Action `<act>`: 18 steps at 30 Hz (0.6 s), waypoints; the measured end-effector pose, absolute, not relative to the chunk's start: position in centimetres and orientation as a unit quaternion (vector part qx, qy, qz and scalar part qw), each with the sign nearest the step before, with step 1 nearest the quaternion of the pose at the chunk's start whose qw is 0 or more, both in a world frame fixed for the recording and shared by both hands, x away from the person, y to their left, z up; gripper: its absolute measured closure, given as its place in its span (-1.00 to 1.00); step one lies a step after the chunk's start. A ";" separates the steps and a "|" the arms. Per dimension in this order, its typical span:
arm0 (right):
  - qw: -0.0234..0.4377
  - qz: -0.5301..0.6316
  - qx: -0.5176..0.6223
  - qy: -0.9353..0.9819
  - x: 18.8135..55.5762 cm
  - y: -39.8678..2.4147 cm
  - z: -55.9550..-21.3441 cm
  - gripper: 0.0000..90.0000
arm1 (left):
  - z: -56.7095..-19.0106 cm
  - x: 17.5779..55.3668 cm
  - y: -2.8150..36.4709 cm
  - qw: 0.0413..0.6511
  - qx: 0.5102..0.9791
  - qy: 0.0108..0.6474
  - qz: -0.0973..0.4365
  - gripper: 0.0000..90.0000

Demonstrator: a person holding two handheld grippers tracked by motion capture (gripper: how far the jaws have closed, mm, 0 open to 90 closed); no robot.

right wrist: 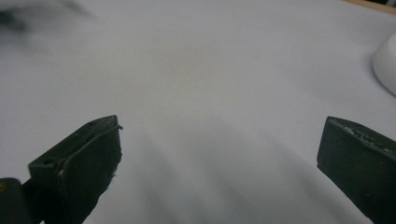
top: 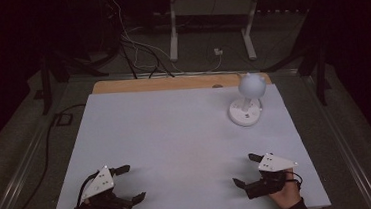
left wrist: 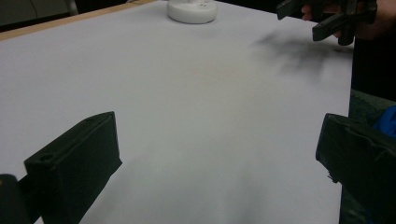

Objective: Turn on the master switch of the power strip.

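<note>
The left hand-held gripper [top: 129, 183] sat low at the near left corner of the surface [top: 176, 135]. Its two black jaws stood wide apart, and nothing was between them. In the left gripper view the left hand-held gripper [left wrist: 219, 154] looked across the pale sheet, with bare sheet showing between its jaws.

The right hand-held gripper [top: 245, 170] sat at the near right corner, held by a hand [top: 287, 195]. Its jaws were wide apart too, and they held nothing. In the right gripper view the right hand-held gripper [right wrist: 219, 149] pointed over the bare sheet. In the left gripper view the right hand-held gripper [left wrist: 308, 21] showed far off at the top right, with a dark shadow under it.

The two hand-held grippers were well apart from each other, one at each side.

A small white lamp [top: 247, 102] stood upright on the far right part of the surface. It had a round flat base and a round head with two little ears. It was well away from both hand-held grippers, but nearer to the right one. Its base showed at the top in the left gripper view, lamp [left wrist: 192, 10], and at the right edge in the right gripper view, lamp [right wrist: 386, 63].

A strip of wood [top: 162, 83] ran along the far edge of the surface.
</note>
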State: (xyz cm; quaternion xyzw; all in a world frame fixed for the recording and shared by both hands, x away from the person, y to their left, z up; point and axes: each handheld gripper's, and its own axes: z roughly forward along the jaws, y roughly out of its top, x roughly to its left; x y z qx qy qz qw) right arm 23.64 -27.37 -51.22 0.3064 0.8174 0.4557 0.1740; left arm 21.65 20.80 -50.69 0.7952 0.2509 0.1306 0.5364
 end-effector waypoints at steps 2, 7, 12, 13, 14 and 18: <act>0.173 0.460 0.305 0.816 23.6 -27.4 -51.2 -1.00 | -50.7 21.7 20.8 0.538 0.794 0.251 0.129 -1.00; 0.174 0.460 0.298 0.818 23.5 -27.2 -51.1 -1.00 | -50.7 21.7 20.8 0.539 0.794 0.250 0.127 -1.00; 0.167 0.450 0.293 0.827 23.3 -26.8 -51.1 -1.00 | -50.7 21.7 20.8 0.538 0.795 0.251 0.124 -1.00; 0.164 0.448 0.292 0.829 23.3 -26.7 -51.1 -1.00 | -50.7 21.7 20.8 0.539 0.794 0.251 0.123 -1.00; 0.164 0.448 0.292 0.829 23.3 -26.7 -51.1 -1.00 | -50.7 21.7 20.8 0.541 0.793 0.252 0.123 -1.00; 0.142 0.442 0.291 0.837 23.1 -26.2 -51.0 -1.00 | -50.7 21.7 20.9 0.543 0.791 0.254 0.122 -1.00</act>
